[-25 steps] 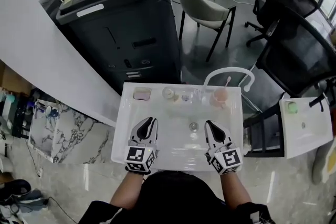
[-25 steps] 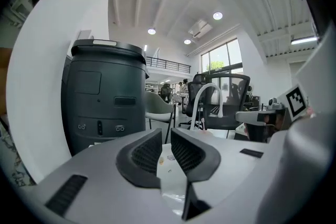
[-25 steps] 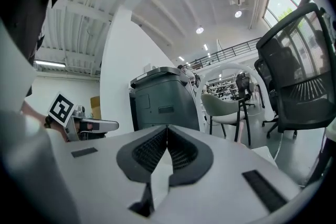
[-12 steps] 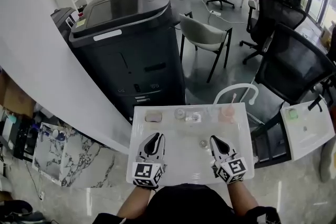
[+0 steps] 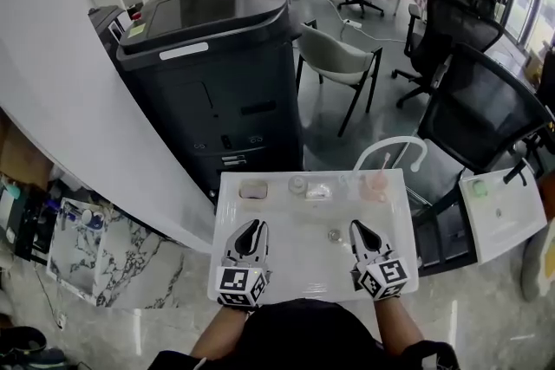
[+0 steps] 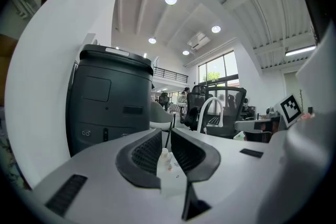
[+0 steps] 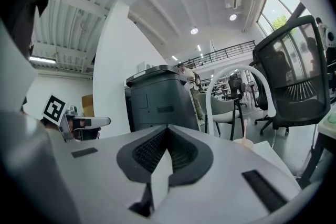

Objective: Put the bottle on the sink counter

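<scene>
A small clear bottle (image 5: 318,191) rests on the back ledge of the white sink (image 5: 227,266). In the left gripper view the bottle (image 6: 164,159) shows far off in line with the jaws. My left gripper (image 5: 251,225) hovers over the front left of the basin, shut and holding nothing. My right gripper (image 5: 356,226) hovers over the front right, near the drain (image 5: 335,235), also shut and holding nothing. In their own views the left gripper (image 6: 167,134) and the right gripper (image 7: 168,131) point about level toward the back ledge.
On the ledge lie a pink soap (image 5: 253,190), a small round object (image 5: 297,185) and a pink cup (image 5: 375,186) with a toothbrush, under a white arched faucet (image 5: 390,143). A black copier (image 5: 208,56) stands behind, office chairs (image 5: 486,108) and a second sink (image 5: 503,208) at right.
The head view has tilted up and shows more of the room. Both grippers stay shut over the front of the basin, having drifted only slightly.
</scene>
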Tool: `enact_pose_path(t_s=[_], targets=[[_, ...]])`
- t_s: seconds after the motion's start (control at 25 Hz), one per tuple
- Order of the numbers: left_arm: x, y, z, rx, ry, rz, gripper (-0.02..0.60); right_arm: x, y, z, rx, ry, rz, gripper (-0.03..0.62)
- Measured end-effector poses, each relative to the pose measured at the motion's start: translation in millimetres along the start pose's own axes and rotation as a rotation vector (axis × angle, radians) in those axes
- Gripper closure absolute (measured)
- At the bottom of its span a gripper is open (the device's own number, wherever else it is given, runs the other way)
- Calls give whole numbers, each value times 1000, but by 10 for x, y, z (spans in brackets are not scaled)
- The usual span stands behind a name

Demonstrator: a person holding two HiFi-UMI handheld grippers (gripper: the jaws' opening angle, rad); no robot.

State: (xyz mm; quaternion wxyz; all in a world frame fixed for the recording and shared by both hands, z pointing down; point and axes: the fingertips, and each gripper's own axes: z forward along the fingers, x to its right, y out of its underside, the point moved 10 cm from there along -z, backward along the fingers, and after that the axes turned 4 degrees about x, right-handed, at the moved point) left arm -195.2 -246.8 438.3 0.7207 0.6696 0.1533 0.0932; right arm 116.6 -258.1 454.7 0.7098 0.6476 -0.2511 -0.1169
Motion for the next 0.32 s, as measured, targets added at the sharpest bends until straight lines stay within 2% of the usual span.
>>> enact_pose_path(t_s=[0.32], targets=[[-23, 4, -59, 2, -5, -23, 517, -8, 22, 56, -22, -20, -11, 565]])
